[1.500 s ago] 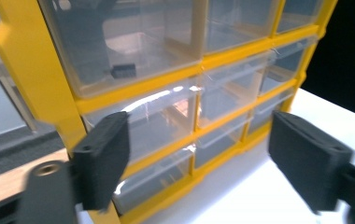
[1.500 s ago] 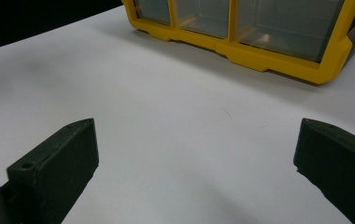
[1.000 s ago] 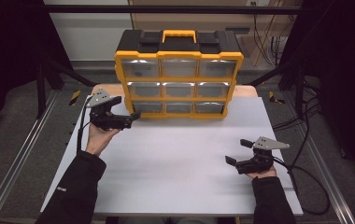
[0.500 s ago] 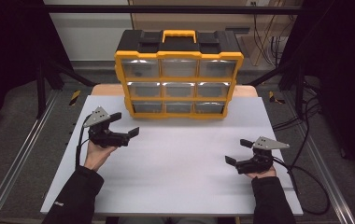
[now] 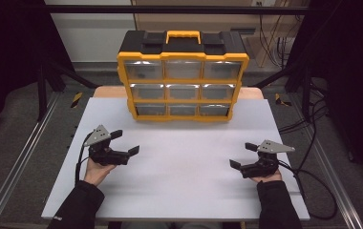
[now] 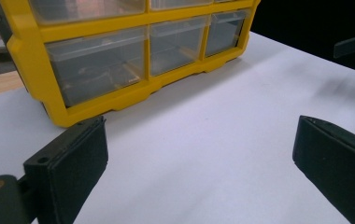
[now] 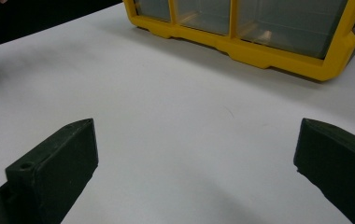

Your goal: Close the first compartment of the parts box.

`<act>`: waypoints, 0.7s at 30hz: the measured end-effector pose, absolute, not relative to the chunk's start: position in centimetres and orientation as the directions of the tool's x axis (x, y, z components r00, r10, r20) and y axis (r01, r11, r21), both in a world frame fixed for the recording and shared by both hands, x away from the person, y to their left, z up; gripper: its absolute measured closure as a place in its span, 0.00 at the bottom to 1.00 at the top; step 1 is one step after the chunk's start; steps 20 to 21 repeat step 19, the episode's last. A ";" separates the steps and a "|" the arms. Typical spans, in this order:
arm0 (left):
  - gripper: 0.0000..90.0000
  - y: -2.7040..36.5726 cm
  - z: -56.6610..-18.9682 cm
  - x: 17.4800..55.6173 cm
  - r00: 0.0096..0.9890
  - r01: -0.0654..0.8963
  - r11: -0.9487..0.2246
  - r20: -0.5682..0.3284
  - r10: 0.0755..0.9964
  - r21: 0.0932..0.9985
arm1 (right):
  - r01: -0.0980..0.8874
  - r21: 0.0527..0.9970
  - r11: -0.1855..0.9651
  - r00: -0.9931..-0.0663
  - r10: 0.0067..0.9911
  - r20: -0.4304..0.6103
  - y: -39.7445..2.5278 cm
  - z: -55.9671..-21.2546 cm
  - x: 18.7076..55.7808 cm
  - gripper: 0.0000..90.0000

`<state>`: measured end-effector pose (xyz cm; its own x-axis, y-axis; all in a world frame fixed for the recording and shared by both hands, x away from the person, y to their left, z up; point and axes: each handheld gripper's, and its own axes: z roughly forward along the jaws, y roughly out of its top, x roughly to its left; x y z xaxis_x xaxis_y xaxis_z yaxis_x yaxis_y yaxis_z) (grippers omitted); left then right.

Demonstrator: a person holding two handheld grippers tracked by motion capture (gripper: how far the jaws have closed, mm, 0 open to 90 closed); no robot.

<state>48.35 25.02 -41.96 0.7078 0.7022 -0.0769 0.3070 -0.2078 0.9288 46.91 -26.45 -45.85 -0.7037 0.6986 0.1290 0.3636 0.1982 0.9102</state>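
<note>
Hidden: the drawer contents blur behind the clear fronts; in my left gripper view a faint round shape sits in the nearest bottom drawer, too dim to name. The top of the box is cut off in both gripper views.
Cut off: my right jaw tip runs out of frame at 4 o'clock in each gripper view.
Box: the yellow drawer box (image 5: 183,76) stands upright at 12 o'clock on the white table (image 5: 184,186), at its far edge, nine clear drawers in three rows.
Long axis: it runs 9 to 3 o'clock across the table; the drawer fronts face 6 o'clock, toward me; the yellow handle (image 5: 183,36) sits on top.
Left gripper: my left gripper (image 5: 124,143) is at 8 o'clock from the box, well apart from it, jaws wide apart and holding nothing, pointing toward 3 o'clock.
Right gripper: my right gripper (image 5: 243,155) is at 4 o'clock from the box, well apart, jaws spread and holding nothing, pointing toward 9 o'clock.
Close look: bare table lies between my jaws in both gripper views, the box beyond at 12 o'clock.
</note>
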 end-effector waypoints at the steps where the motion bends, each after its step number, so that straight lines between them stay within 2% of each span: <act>1: 0.03 25.1 -42.2 48.2 0.707 0.307 -0.209 -0.075 0.703 0.928 | 0.365 0.910 0.198 -0.704 0.698 0.131 -26.4 -45.9 46.9 0.00; 21: 0.03 26.9 -43.9 47.3 0.699 0.309 -0.192 -0.086 0.710 0.931 | 0.374 0.906 0.199 -0.702 0.699 0.136 -26.4 -46.0 46.9 0.00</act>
